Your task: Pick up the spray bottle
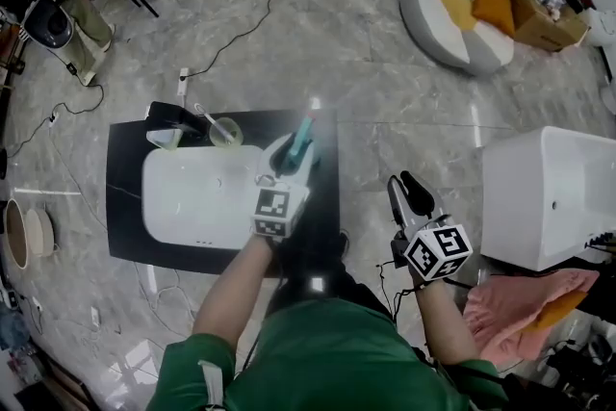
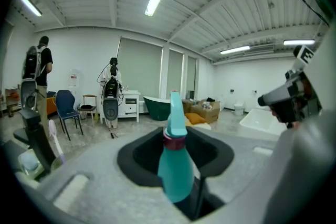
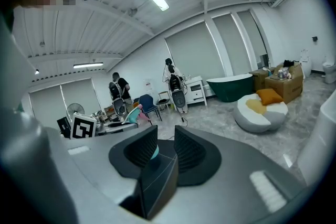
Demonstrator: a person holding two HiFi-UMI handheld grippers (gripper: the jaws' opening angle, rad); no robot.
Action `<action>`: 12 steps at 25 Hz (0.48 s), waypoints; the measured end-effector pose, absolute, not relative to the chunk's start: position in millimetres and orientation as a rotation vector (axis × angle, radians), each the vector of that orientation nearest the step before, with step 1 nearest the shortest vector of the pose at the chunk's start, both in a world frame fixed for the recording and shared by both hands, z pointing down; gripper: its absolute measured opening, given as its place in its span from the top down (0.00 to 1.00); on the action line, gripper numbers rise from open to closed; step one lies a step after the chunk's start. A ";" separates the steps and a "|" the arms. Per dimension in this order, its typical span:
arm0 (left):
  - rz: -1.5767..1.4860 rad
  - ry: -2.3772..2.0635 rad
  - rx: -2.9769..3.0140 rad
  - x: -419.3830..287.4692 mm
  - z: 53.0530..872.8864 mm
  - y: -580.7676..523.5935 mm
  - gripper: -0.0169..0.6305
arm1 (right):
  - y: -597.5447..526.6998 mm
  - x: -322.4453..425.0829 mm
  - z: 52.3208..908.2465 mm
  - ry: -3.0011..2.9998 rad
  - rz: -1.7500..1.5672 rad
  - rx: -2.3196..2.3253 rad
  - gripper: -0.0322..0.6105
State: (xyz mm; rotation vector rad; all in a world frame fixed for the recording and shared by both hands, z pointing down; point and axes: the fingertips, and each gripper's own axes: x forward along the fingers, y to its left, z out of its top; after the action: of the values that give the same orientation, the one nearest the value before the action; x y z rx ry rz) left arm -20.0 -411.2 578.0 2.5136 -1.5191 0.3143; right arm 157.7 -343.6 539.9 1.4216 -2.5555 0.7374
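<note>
Our left tongs [image 1: 294, 159] are clamped on the smooth, teal plastic spray bottle [image 2: 176, 176], held above the black tabletop [image 1: 123, 207]; its base is hidden; our right tongs [image 3: 161, 148] stand slightly apart, ribbed pads [image 3: 190, 150] empty.

The spray bottle [image 2: 175, 170] is smooth teal plastic; the basin [image 1: 192, 197] glossy white; the floor [image 1: 366, 43] polished veined stone

White basin [image 1: 192, 199] — black counter [image 1: 125, 197], round cushion [image 1: 433, 24]
</note>
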 end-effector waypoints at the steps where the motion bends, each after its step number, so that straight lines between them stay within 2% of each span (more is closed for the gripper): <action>1: 0.318 -1.522 2.522 -24.2 573.1 -407.3 0.78 | -342.3 151.6 538.2 -2.556 0.722 1.405 0.79; 12: 0.226 -1.562 2.517 -62.9 521.1 -365.5 0.78 | -331.2 104.3 515.9 -2.616 0.660 1.304 0.79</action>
State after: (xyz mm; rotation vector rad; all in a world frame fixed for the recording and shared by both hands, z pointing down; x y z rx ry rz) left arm -62.9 -365.5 521.1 2.5166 -1.5617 0.2259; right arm 104.3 -331.2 515.9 1.3044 -2.6157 0.6600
